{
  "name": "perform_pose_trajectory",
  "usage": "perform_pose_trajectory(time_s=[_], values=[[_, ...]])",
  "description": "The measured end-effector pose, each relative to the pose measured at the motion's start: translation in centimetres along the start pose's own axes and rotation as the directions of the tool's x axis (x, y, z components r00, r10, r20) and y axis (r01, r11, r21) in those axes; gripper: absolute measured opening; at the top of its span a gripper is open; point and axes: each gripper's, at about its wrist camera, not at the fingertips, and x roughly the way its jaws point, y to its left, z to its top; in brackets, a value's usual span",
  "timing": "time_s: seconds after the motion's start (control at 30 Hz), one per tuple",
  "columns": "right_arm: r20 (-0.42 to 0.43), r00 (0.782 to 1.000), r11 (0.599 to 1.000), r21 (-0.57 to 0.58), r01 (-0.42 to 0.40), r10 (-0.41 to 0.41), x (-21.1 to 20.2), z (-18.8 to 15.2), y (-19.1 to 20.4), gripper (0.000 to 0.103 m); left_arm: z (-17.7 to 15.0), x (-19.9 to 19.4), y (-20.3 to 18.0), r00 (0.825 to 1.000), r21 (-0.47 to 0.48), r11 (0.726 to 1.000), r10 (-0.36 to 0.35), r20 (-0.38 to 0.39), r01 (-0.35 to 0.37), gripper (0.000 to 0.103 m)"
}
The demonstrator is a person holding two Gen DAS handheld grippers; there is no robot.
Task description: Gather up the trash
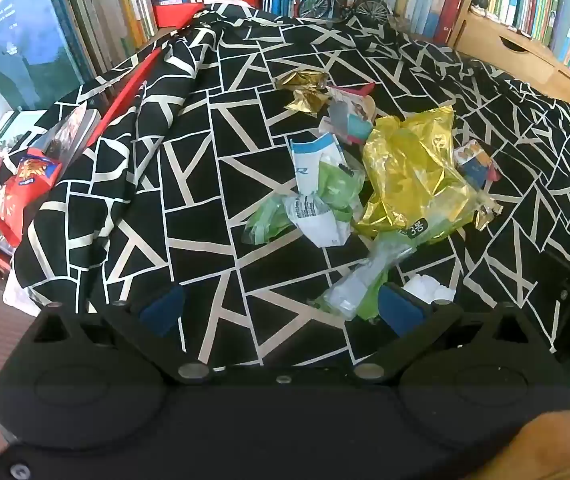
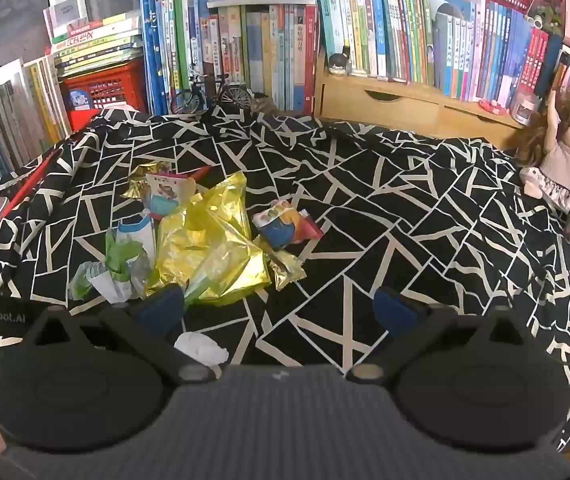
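Centrally, a heap of trash lies on the black-and-white patterned cloth [image 2: 365, 208] covering the table, with a crumpled yellow foil bag [image 1: 409, 172] as its largest piece. Touching that bag are a green-and-white wrapper [image 1: 321, 200], a gold wrapper [image 1: 305, 90] behind it and a white tissue wad [image 2: 201, 347] nearer the cameras. Left claw [image 1: 281, 308] and right claw [image 2: 279, 310] both hang wide apart, holding nothing. Beyond the bag stand a model bicycle [image 2: 211, 92] and shelved books [image 2: 405, 32].
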Motion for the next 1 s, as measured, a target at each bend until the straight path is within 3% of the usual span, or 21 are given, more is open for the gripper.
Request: perform_pose_trajectory(time_s=[1.0], values=[[0.001, 1.0, 1.0, -0.024, -0.005, 0.005, 0.3, 0.3, 0.8, 0.103, 0.2, 0.0, 0.2, 1.0, 0.002, 1.0, -0.014, -0.012, 0.014, 0.103]])
